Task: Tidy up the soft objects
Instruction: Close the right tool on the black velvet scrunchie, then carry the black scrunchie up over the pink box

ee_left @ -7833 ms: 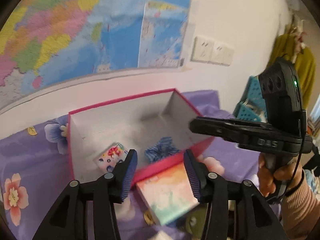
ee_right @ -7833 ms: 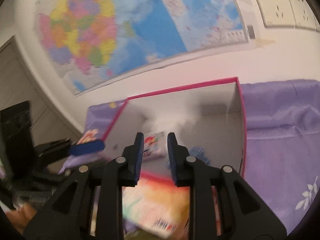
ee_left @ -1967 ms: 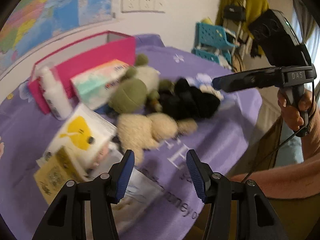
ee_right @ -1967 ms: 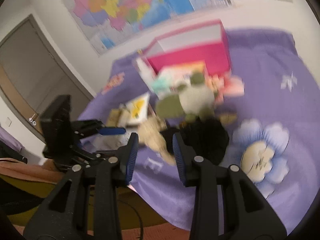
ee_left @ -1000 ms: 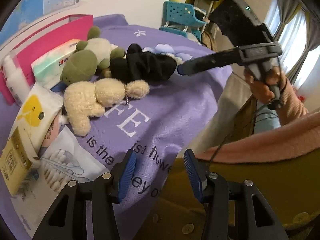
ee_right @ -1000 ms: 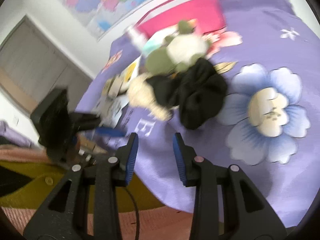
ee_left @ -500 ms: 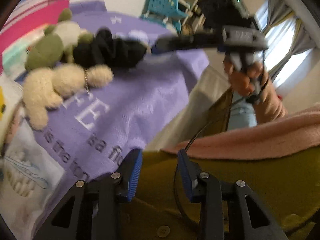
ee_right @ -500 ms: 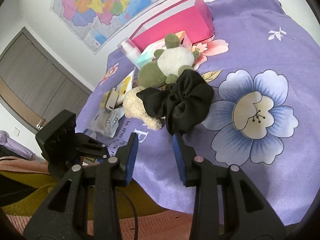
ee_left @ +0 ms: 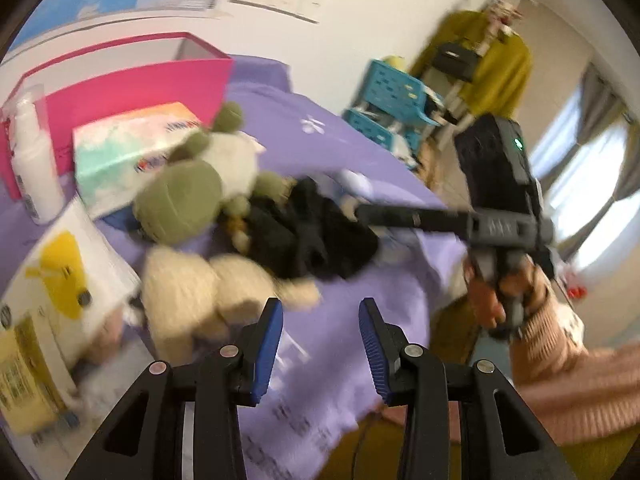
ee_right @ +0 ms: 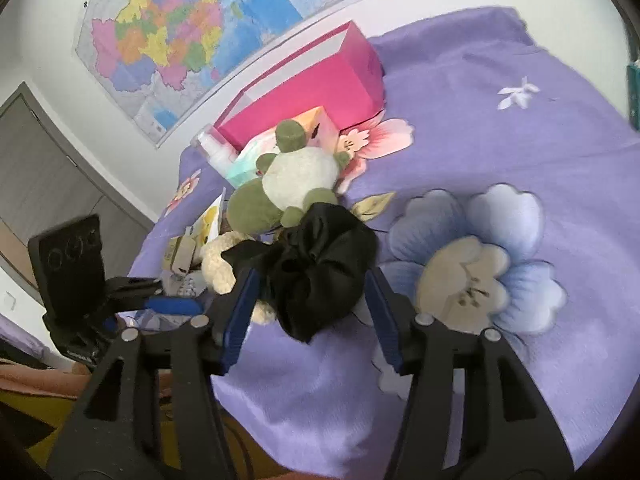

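A black fabric scrunchie [ee_right: 320,268] lies on the purple flowered cloth [ee_right: 500,128], against a green-and-white plush [ee_right: 296,176] and a cream plush [ee_right: 216,264]. My right gripper [ee_right: 312,280] straddles the scrunchie, its jaws opening, pads beside the fabric without squeezing it. In the left wrist view that right gripper [ee_left: 360,212] reaches the scrunchie [ee_left: 308,240] from the right. My left gripper [ee_left: 320,320] hovers over bare cloth just in front of the cream plush [ee_left: 192,292], jaws opening, nothing between them. The pink box [ee_left: 120,84] stands behind the pile.
A tissue pack [ee_left: 128,148] and a white bottle [ee_left: 32,160] lean by the pink box. Flat packets [ee_left: 60,280] lie at the left. The cloth's near edge drops off below my grippers. Blue baskets [ee_left: 392,100] stand beyond the table. A pink sleeve [ee_left: 560,360] is at the right.
My right gripper moved forward over the black scrunchie and its jaws widened around it. My left gripper swung back from the person's lap toward the plush pile, jaws slightly wider.
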### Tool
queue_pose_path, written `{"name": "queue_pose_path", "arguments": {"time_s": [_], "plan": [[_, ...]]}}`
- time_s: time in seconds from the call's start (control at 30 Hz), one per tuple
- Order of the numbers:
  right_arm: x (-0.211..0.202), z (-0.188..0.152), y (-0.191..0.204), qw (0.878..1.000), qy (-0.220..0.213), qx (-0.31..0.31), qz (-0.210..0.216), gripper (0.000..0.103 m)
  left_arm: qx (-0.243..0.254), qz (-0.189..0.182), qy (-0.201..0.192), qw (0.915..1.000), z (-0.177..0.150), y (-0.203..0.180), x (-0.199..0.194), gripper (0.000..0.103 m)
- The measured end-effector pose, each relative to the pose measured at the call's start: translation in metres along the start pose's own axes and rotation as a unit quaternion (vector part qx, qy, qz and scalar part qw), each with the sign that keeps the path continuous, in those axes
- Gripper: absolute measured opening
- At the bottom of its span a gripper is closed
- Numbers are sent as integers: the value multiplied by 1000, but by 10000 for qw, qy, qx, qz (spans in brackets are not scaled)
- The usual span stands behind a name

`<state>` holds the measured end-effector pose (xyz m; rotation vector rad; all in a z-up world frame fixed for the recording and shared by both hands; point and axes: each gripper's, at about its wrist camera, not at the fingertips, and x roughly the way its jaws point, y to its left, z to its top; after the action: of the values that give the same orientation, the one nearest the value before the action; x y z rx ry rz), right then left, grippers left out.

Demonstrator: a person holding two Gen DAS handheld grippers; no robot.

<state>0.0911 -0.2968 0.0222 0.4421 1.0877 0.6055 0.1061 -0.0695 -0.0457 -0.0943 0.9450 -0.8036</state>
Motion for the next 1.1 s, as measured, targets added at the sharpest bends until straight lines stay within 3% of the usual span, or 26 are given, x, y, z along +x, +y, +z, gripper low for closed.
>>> {"name": "queue_pose_path", "arguments": {"time_s": [0.13, 0.23, 0.3, 0.33, 0.43, 0.57, 0.73, 1.1], "plan": [[24, 8, 0, 9997, 231, -95, -74, 60, -185, 31, 47, 9998, 19, 9, 13, 40], [38, 9, -1, 9990, 395, -156, -155, 60, -151, 207, 131, 9996, 29, 9, 25, 49], [40, 9, -1, 9986, 458, -203, -139, 39, -122, 304, 222, 9992, 35, 6, 40, 49], [39, 9, 0, 9985, 471, -244, -95, 22, -128, 300, 244, 9992, 36, 6, 43, 49], [30, 10, 7, 9986, 395, -363, 10, 15, -171, 89, 316, 9993, 39, 7, 51, 45], [11, 14, 23, 9983, 168, -511, 206, 6, -196, -160, 208, 9995, 44, 8, 44, 28], [-7, 30, 52, 9956, -130, -834, 410, 6, -61, -296, -99, 9995, 52, 4, 21, 24], [-16, 56, 89, 9898, -396, -1214, 640, 3, 285, 59, -649, 9975, 68, -4, -26, 24]]}}
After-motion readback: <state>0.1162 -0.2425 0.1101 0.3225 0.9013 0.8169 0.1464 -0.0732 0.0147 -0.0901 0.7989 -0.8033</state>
